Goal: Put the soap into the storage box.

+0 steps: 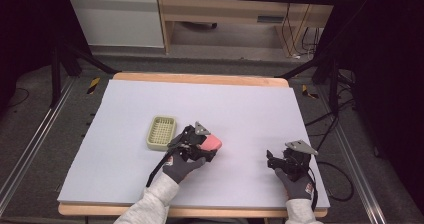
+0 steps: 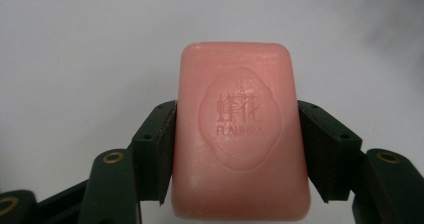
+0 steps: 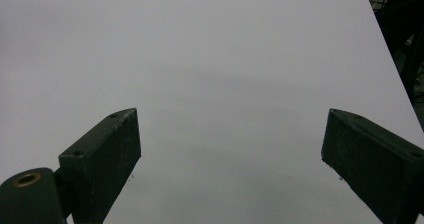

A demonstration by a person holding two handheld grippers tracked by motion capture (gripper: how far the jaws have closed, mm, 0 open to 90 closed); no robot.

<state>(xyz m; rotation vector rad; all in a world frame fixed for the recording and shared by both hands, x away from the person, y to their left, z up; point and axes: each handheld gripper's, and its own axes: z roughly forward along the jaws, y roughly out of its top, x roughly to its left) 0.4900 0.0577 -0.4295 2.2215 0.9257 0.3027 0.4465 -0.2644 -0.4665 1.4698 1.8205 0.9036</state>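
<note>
Near the middle of the table [image 1: 125, 104], I see wide bare surface toward twelve o'clock and toward three o'clock of my left gripper [image 2: 239, 134]; the front edge runs close under both forearms at six o'clock. A pale slotted soap tray [image 1: 161, 132] sits just beside that gripper at ten o'clock. My right gripper [image 3: 230, 149] rests near the right edge, well apart from the left, jaws spread wide over bare surface. The left jaws pinch the soap bar [image 2: 241, 134] across its long sides. The bar is pink, rounded at the corners, with an oval stamp of characters and lettering pressed into its face.
</note>
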